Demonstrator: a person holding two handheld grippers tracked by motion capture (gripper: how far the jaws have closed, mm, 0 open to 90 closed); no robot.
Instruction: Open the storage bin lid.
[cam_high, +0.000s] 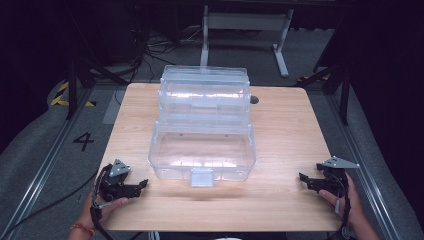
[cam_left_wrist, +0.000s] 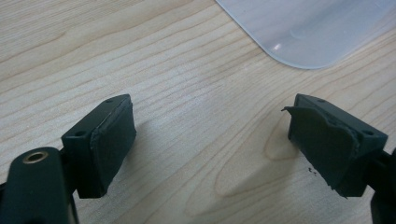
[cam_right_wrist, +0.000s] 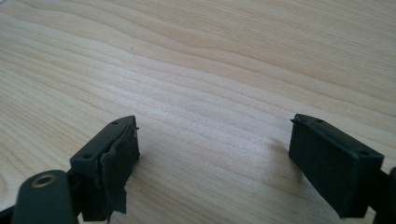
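Note:
A clear plastic storage box (cam_high: 202, 155) with stepped tiers (cam_high: 204, 95) stands in the middle of the wooden table (cam_high: 285, 135), its front latch (cam_high: 202, 177) facing me. My left gripper (cam_high: 142, 184) rests near the table's front left corner, held by a hand, jaws wide apart and empty. In the left gripper view, bare wood lies between its pads (cam_left_wrist: 109, 144), and a corner of the box (cam_left_wrist: 308, 28) shows ahead. Near the front right edge my right gripper (cam_high: 303, 178) points left toward the box; its pads (cam_right_wrist: 116, 163) stand open over bare wood.
The table's front edge runs just below both hands. Grey carpet with a floor rail (cam_high: 45, 165) and a painted number lies to the left. A white table frame (cam_high: 245, 30) and cables stand behind the table.

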